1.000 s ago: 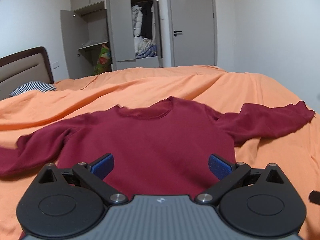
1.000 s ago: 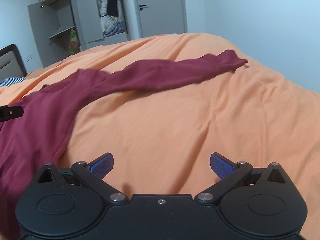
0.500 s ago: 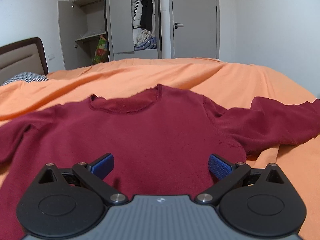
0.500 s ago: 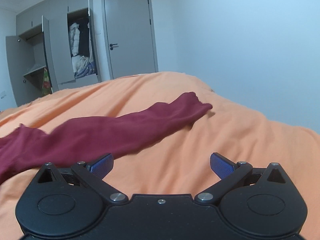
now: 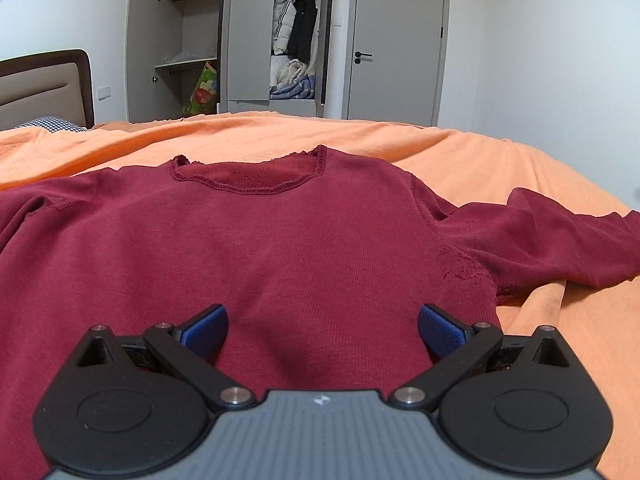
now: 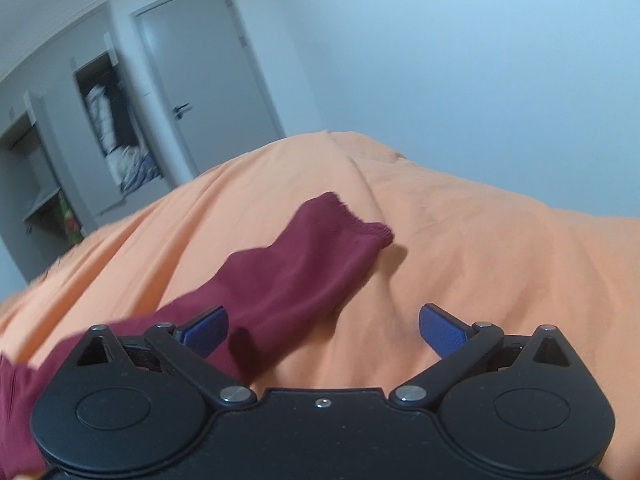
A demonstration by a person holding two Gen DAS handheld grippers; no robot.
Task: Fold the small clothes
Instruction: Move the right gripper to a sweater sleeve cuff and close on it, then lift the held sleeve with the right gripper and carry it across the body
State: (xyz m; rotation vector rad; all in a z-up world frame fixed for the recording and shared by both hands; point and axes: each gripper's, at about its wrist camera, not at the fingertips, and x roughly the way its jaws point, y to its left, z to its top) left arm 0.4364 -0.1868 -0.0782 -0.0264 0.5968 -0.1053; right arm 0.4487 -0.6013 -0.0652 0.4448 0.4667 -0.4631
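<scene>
Sweater (image 5: 248,248), maroon, spread flat and face-up on the orange bedspread (image 5: 460,152), neckline (image 5: 248,180) away at twelve o'clock from the left claw (image 5: 322,330). That left claw sits low over the lower chest of the garment, blue pads (image 5: 204,330) flung wide apart, nothing between them but bare maroon knit; whether the pads touch the cloth I can't tell. One sleeve runs off toward three o'clock, lying rumpled on the spread, with a frayed patch at the armpit.

Over to the right claw (image 6: 322,330): fully spread as well, holding nothing. The sleeve (image 6: 288,280) lies ahead of it, slanting from eight o'clock up toward one o'clock, its cuff (image 6: 352,224) the far end, resting on the orange cover. The left-hand pad (image 6: 206,328) overlaps the sleeve's near stretch; the right-hand pad is over plain orange fabric. The view is tilted and a bit blurred.

Beyond the bed, an open wardrobe (image 5: 296,40) and a closed grey door (image 5: 396,40).
</scene>
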